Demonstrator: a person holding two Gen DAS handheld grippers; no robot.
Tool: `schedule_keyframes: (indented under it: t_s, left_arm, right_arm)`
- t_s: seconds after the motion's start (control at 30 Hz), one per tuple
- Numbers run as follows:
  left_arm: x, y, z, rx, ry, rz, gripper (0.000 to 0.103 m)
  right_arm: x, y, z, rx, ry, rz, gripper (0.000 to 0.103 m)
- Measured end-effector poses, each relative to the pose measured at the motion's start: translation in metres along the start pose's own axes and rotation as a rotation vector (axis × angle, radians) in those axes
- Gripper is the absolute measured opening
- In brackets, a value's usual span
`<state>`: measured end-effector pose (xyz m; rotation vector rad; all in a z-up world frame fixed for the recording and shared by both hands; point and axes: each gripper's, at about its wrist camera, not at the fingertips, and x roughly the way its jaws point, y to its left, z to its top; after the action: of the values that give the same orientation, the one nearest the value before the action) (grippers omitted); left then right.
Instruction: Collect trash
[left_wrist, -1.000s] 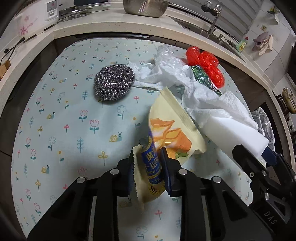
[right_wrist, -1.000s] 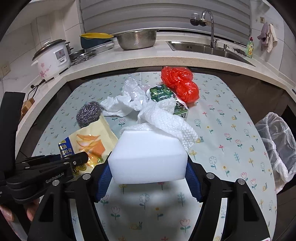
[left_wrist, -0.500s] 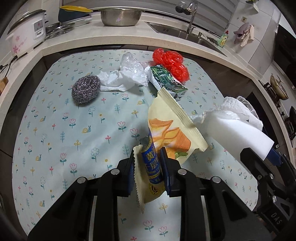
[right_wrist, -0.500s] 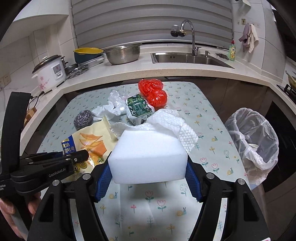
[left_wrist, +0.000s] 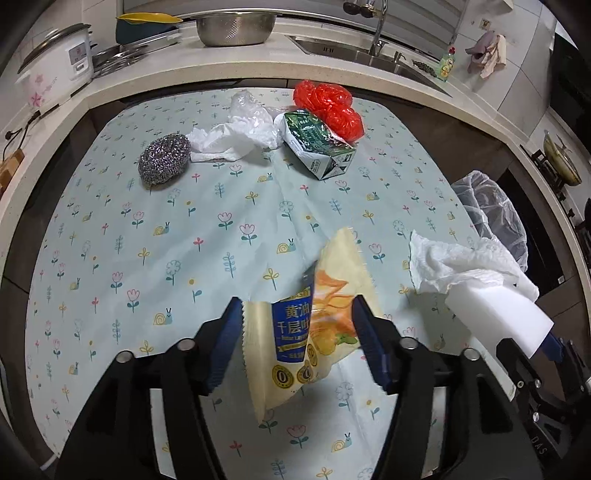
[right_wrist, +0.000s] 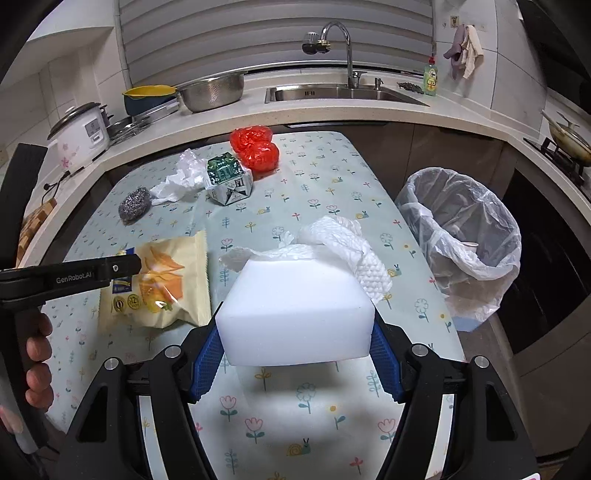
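Now left gripper (left_wrist: 297, 334) fingers just opened, snack bag (left_wrist: 314, 325) loose between; right gripper (right_wrist: 295, 350) fingers clamp sponge (right_wrist: 295, 314)

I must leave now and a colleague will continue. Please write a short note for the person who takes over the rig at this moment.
Left gripper: jaws have just been opening; the yellow snack wrapper sits loose between them, above the table.
Right gripper: shut on the white foam block, with a crumpled white paper towel draped on it.
Lined trash bin: beside the table's right edge.
On the flowered tablecloth: steel wool scrubber, white plastic wrap, green carton, red plastic bags.
Left: bin all of these.
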<state>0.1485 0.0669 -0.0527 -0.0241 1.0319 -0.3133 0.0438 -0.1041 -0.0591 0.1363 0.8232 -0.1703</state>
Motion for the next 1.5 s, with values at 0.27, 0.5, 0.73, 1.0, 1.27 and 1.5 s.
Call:
schedule_keyframes:
  t_s: [0.27,0.5,0.73,1.0,1.27,1.5]
  left_arm:
    - [0.0,-0.059,-0.005,0.111,0.012,-0.092,0.069]
    - [0.028,-0.12,-0.011,0.145,0.109,-0.177,0.066]
    - [0.045,-0.174,0.0,0.208,0.142,-0.196,0.072]
    - [0.058,-0.12,0.012,0.132,0.082,0.031,0.072]
    - [0.034,-0.051,0.027,-0.009,0.023,0.148,0.075]
    - [0.004,-0.056,0.028,-0.004,-0.014,0.054,0.081]
  right_arm:
    - [0.001,-0.028,-0.015,0.035,0.023,-0.013,0.067]
    - [0.008,-0.052,-0.027,0.074,0.041,0.002,0.067]
    - [0.015,-0.079,-0.036,0.112,0.045,0.034,0.067]
    - [0.017,-0.087,-0.031,0.116,0.037,0.071,0.067]
    - [0.022,-0.058,-0.021,0.068,0.029,0.138,0.067]
    - [0.017,-0.029,-0.025,0.017,0.047,0.163,0.067]
